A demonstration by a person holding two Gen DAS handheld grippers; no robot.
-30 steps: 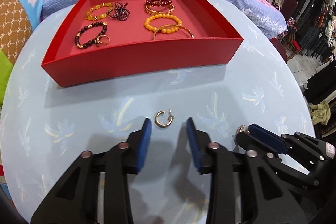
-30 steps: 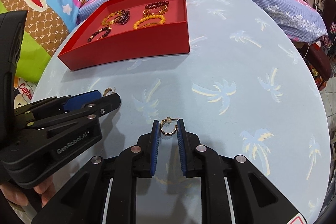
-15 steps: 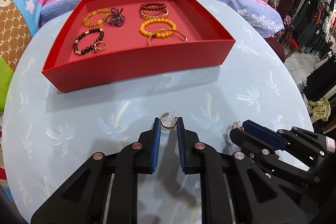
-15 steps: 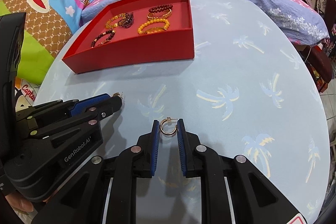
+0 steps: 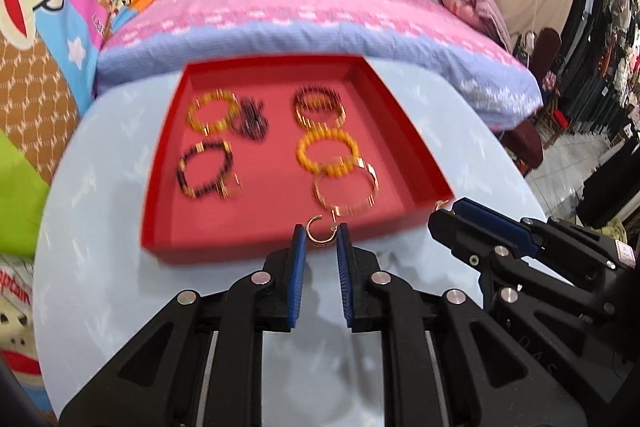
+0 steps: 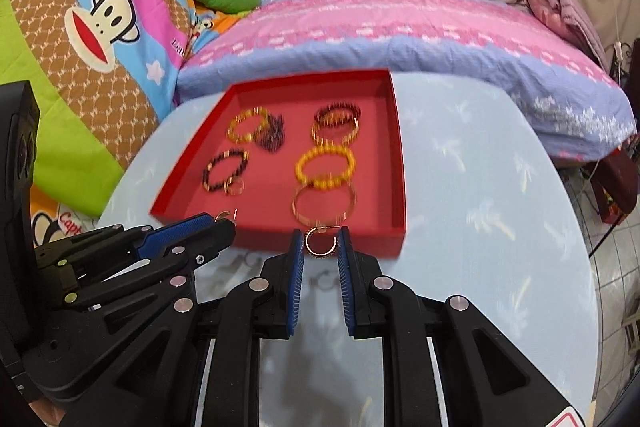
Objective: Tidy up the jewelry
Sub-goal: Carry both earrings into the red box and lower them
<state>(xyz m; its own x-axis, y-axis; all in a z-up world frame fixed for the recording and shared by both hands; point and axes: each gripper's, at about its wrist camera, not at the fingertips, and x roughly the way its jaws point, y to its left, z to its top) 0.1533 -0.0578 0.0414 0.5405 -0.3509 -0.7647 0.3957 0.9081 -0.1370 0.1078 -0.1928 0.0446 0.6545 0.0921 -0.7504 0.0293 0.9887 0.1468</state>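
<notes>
now left gripper (image 5: 321, 241) pinching gold hoop earring (image 5: 320, 230) between blue pads, held up before near wall of red tray (image 5: 160, 187). right gripper (image 6: 320, 245) likewise clamped on second hoop earring (image 6: 320, 243), at tray's near right corner. inside tray: beaded bracelets blurred, yellow bead bracelet (image 6: 325, 165), gold bangle (image 6: 323, 205). tray on pale blue table (image 6: 480, 207).

Your left gripper (image 5: 321, 241) and right gripper (image 6: 320, 242) match — black angular frames, ribbed blue pads (image 5: 298, 279), silver pivot screws.
</notes>
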